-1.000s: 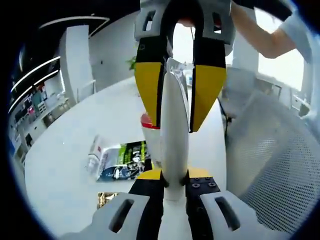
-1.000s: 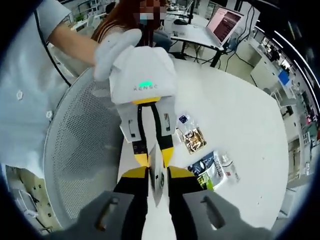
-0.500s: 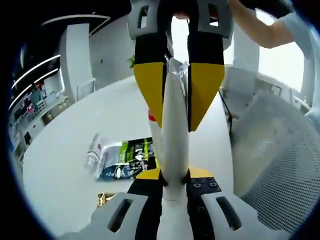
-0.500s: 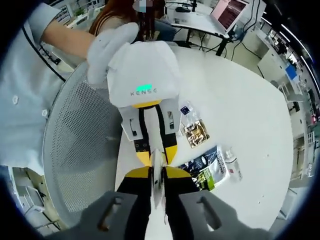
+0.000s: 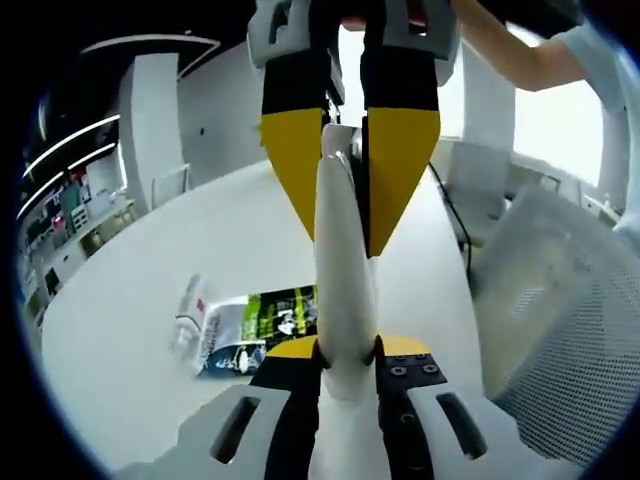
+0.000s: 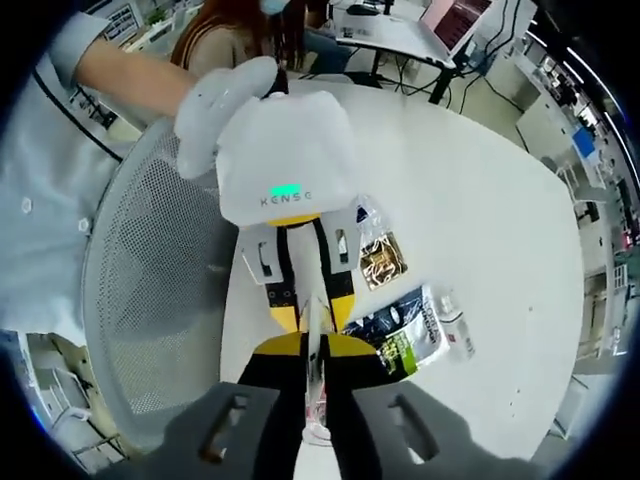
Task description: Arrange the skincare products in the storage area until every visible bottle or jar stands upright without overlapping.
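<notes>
A white squeeze tube is held in the air over the table, one gripper at each end. My left gripper is shut on its lower end, and the tube rises straight up from the yellow pads. Coming down from the top of the left gripper view, my right gripper is shut on the tube's upper end. In the right gripper view the flat crimped edge of the tube shows as a thin sliver between my right gripper and my left gripper, which face each other tip to tip.
On the round white table lie a green and black packet, a small white bottle with red print, a gold sachet and a clear sachet. A grey mesh chair stands beside the table. A gloved hand holds the left gripper.
The right gripper's fingers have drawn in tight against the tube's far end. Both views have shifted a little, and the red-capped item behind the tube has gone out of sight.
</notes>
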`<action>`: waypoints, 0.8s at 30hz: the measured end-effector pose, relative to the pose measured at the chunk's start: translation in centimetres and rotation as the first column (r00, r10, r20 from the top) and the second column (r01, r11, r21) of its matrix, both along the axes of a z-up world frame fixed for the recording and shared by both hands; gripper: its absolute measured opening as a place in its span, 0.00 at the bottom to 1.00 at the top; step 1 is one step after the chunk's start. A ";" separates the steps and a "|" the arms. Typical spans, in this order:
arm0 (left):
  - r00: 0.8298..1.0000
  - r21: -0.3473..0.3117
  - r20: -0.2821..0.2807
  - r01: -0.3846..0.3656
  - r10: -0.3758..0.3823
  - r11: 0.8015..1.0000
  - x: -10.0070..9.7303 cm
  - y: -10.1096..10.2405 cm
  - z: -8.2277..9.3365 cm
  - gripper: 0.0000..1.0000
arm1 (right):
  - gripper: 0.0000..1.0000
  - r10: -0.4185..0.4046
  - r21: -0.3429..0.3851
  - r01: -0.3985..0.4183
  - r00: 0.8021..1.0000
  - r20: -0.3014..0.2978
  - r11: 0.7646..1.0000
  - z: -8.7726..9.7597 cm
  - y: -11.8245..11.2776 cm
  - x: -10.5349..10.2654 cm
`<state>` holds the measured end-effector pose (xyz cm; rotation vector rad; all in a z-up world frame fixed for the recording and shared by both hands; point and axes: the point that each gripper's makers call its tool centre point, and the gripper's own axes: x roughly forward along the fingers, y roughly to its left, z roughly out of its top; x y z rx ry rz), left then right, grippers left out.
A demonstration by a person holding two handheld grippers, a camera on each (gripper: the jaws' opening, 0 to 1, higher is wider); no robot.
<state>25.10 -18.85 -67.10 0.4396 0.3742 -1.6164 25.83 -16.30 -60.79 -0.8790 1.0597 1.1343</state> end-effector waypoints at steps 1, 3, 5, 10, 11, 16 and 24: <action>1.000 -0.002 0.005 0.005 -0.005 1.000 0.0 0.0 0.0 0.17 | 0.04 -0.001 0.001 0.001 1.000 0.000 1.000 0.0 0.0 0.0; 1.000 -0.004 0.006 0.007 -0.007 1.000 0.1 -0.1 0.0 0.17 | 0.04 -0.004 0.002 0.004 1.000 0.003 1.000 0.0 0.0 0.0; 1.000 -0.004 0.015 0.016 -0.016 1.000 0.2 -0.1 -0.1 0.18 | 0.04 -0.002 -0.004 0.002 1.000 0.008 1.000 0.0 0.1 0.1; 0.999 -0.005 0.030 0.024 -0.024 1.000 0.1 0.0 0.1 0.18 | 0.04 0.010 -0.025 -0.009 1.000 0.021 1.000 0.1 0.1 0.0; 0.999 -0.004 0.031 0.023 -0.023 1.000 0.2 0.2 0.1 0.18 | 0.04 0.009 -0.026 -0.008 1.000 0.022 1.000 0.1 0.1 0.1; 0.999 0.001 0.024 0.022 -0.022 1.000 0.2 0.9 0.3 0.18 | 0.04 0.013 -0.034 -0.012 1.000 0.027 0.999 0.1 0.1 0.3; 0.999 0.027 0.029 0.017 -0.018 0.999 0.4 1.1 -0.2 0.16 | 0.05 0.013 -0.051 -0.012 0.999 0.032 0.999 0.1 0.0 0.6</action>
